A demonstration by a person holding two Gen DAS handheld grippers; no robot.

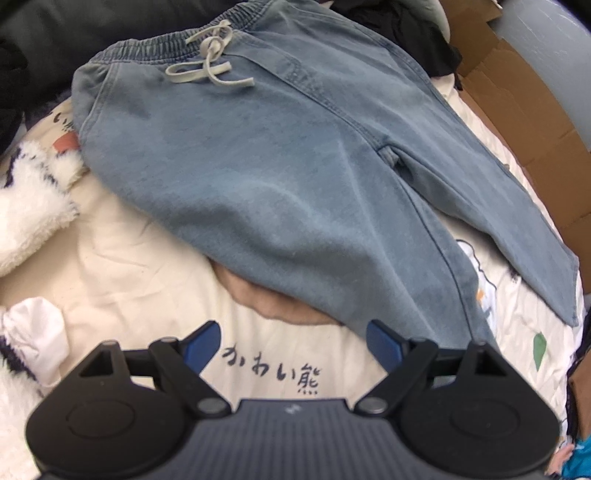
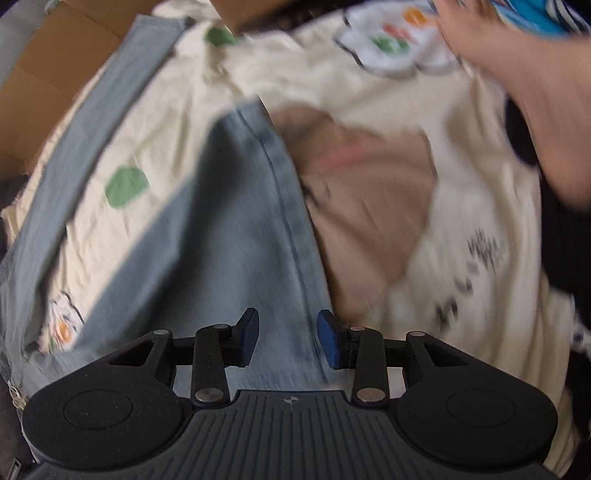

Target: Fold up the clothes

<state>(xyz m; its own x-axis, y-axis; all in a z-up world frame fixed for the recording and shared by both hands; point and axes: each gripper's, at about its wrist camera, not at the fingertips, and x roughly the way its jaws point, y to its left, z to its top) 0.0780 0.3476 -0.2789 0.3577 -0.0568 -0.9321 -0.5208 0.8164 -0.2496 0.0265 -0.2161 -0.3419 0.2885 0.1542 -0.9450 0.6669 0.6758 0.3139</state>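
Observation:
Light-blue denim trousers (image 1: 280,155) with an elastic waist and a cream drawstring (image 1: 210,62) lie spread flat on a cream printed sheet (image 1: 147,258), waistband at the far side and both legs running toward me. My left gripper (image 1: 293,343) is open just above the sheet near the hem of the nearer leg, with nothing between its blue pads. In the right wrist view, which is motion-blurred, my right gripper (image 2: 286,338) is open over one trouser leg (image 2: 229,240), its fingers straddling the cloth beside the side seam. The other leg (image 2: 92,147) runs along the left.
A white fluffy garment (image 1: 29,206) and a white sock (image 1: 40,332) lie at the left. Dark clothes (image 1: 413,26) are piled at the back. Cardboard (image 1: 524,103) borders the sheet on the right. A person's hand (image 2: 517,74) is at the upper right of the right wrist view.

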